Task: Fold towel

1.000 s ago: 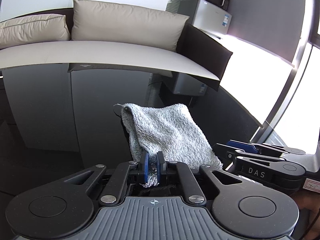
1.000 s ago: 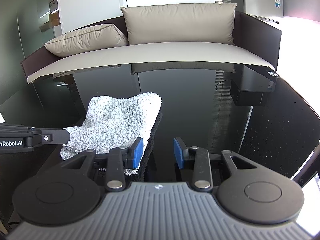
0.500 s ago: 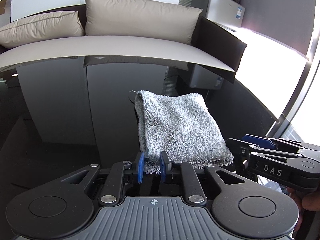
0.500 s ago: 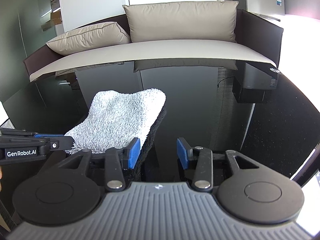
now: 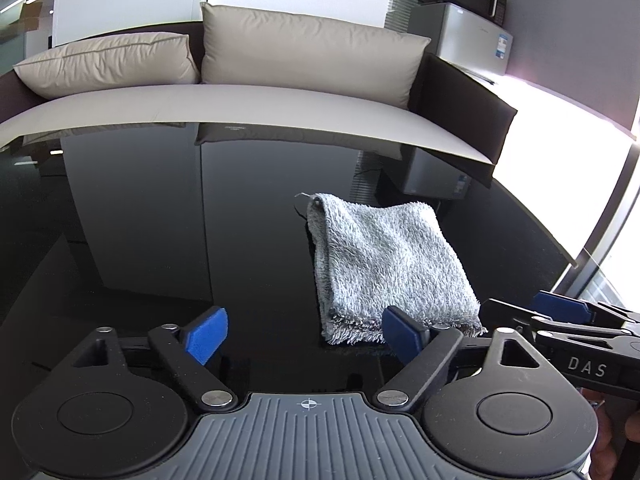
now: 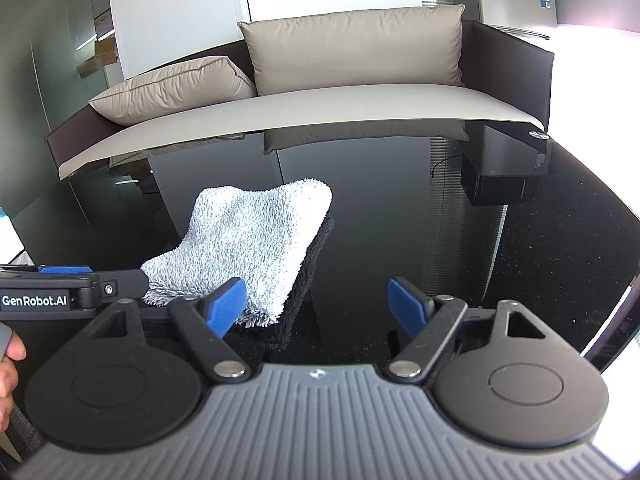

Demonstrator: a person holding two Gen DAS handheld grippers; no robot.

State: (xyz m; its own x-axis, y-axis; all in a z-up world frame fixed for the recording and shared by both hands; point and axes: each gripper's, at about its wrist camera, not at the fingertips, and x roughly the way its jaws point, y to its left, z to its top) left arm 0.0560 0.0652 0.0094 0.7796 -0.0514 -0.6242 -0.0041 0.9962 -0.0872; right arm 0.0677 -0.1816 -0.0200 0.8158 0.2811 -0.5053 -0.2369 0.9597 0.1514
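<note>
A grey fluffy towel (image 5: 388, 268) lies folded into a small rectangle on the glossy black table (image 5: 160, 240). My left gripper (image 5: 306, 336) sits at the towel's near left corner with its jaws opening wide. Its blue pads press on nothing, and the right pad (image 5: 400, 340) stands just in front of the towel's near edge. In the right wrist view the towel (image 6: 256, 236) lies left of centre. My right gripper (image 6: 318, 310) is also opening, its left pad (image 6: 226, 306) in front of the towel's near right corner and only bare table (image 6: 440, 240) between the pads.
A dark sofa (image 5: 280, 104) with beige cushions (image 5: 308, 52) runs along the table's far edge. A small fridge (image 5: 472, 36) with a microwave on it stands at the back right. Bright windows glare on the right. A person's hand (image 6: 8, 360) holds the left gripper (image 6: 72, 280).
My left gripper let go of the towel's near edge and spread its jaws wide, shifting left. The towel settled flat. My right gripper's jaws widened too.
</note>
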